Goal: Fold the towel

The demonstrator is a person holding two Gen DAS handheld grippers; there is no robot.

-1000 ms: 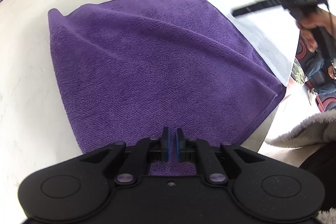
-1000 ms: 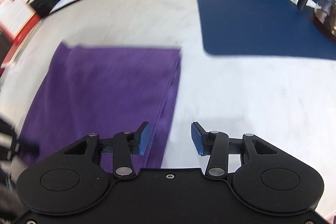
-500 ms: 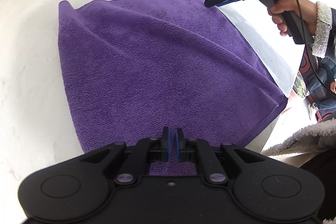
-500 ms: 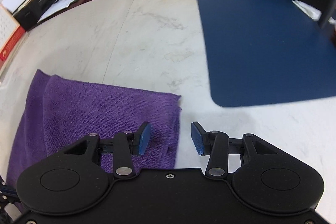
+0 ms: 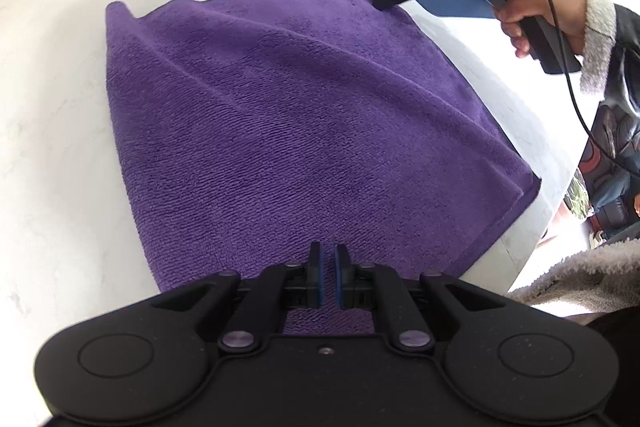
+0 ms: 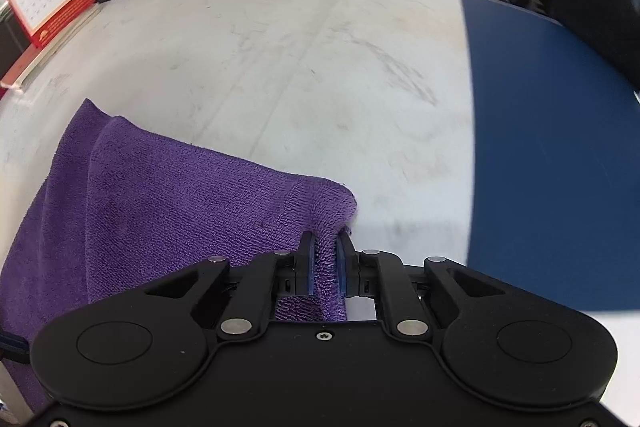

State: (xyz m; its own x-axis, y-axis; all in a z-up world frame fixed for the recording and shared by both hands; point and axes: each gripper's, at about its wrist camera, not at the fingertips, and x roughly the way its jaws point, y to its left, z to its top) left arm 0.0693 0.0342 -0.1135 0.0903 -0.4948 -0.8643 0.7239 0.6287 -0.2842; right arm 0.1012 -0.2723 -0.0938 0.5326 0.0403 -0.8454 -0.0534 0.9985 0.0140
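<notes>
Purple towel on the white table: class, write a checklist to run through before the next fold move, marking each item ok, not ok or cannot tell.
1. Right gripper has just closed; towel corner pinched between its fingers: ok.
2. Left gripper shut on the near edge: ok.
3. Both layers caught on the right: cannot tell.
4. Towel lying smooth: not ok, ridges cross it.
5. Bare table ahead: ok.

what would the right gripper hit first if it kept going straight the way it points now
Probably the white marble tabletop. The right gripper, shut on a corner of the purple terry towel, points down past that bunched corner at bare table; depth is uncertain.
</notes>
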